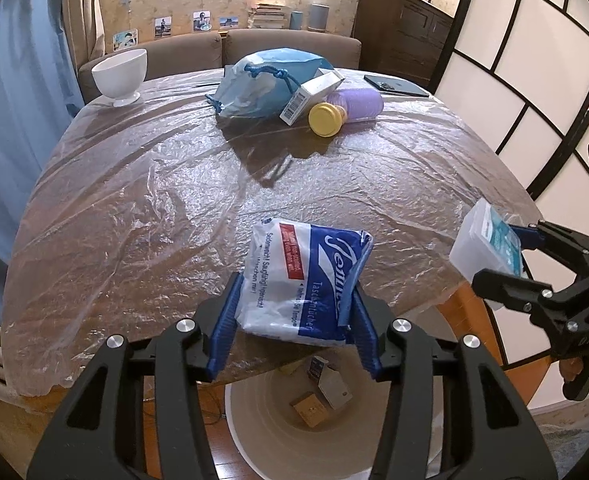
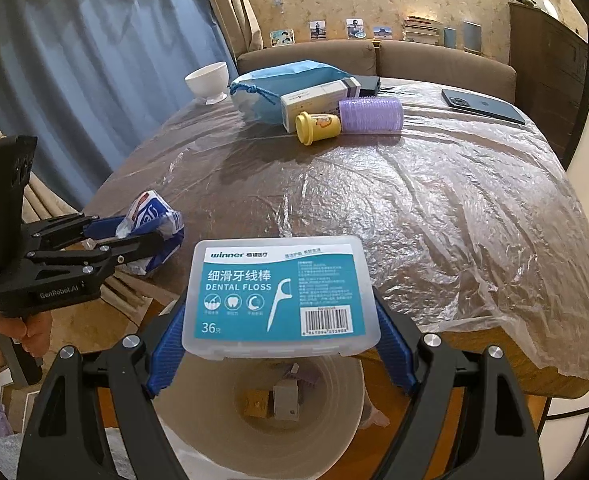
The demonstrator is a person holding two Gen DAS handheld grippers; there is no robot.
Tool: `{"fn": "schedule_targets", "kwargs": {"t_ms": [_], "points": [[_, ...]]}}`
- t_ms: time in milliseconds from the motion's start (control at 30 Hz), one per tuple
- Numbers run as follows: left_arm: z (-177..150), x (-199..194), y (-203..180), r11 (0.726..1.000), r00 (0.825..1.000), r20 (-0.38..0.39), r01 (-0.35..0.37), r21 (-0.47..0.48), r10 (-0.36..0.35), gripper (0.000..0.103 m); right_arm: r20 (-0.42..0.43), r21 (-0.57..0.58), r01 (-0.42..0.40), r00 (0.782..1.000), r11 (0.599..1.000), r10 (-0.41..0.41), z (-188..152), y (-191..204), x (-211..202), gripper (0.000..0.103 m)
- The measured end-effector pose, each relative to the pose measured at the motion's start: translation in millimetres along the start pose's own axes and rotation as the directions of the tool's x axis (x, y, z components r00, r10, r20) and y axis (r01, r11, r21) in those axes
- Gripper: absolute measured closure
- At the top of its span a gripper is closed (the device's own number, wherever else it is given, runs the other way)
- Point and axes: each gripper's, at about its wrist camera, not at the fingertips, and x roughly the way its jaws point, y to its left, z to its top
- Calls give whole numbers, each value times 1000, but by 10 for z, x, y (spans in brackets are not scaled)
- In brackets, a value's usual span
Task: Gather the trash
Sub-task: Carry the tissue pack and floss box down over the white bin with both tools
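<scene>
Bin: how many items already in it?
3, maybe more hidden. In the white bin under both grippers: a tan piece, a grey box, and a scrap behind them.

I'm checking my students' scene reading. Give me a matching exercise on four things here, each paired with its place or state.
Things:
1. tissue pack
2. dental floss box
3. white bowl
4. phone

Places:
A. flat on the table's far right
B. clamped in the right gripper
C. upright at the table's far left
D. clamped in the left gripper

Pairs: 1-D, 2-B, 3-C, 4-A
</scene>
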Motion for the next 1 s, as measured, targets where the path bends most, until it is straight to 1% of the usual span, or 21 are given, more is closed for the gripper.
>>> {"fn": "schedule_targets", "kwargs": {"t_ms": [200,400,767,1000], "points": [[-45,-137,-54,1000,1000,1,12,6,-12,52,11,-22,-6,1000,1000,6,-40,41,-101,23],[-172,-217,-134,1000,1000,-19,24,12,-23,52,-13,-35,-31,999,999,30,-136,75,-123,23],[-414,-244,-241,999,997,-67,38,18,-37,52,-59,-58,-53,997,997,49,-339,177,-133,23],[-553,-170,-324,999,995,-100,26,48,-21,52,-93,-71,-64,994,995,57,-438,216,-91,23]]}}
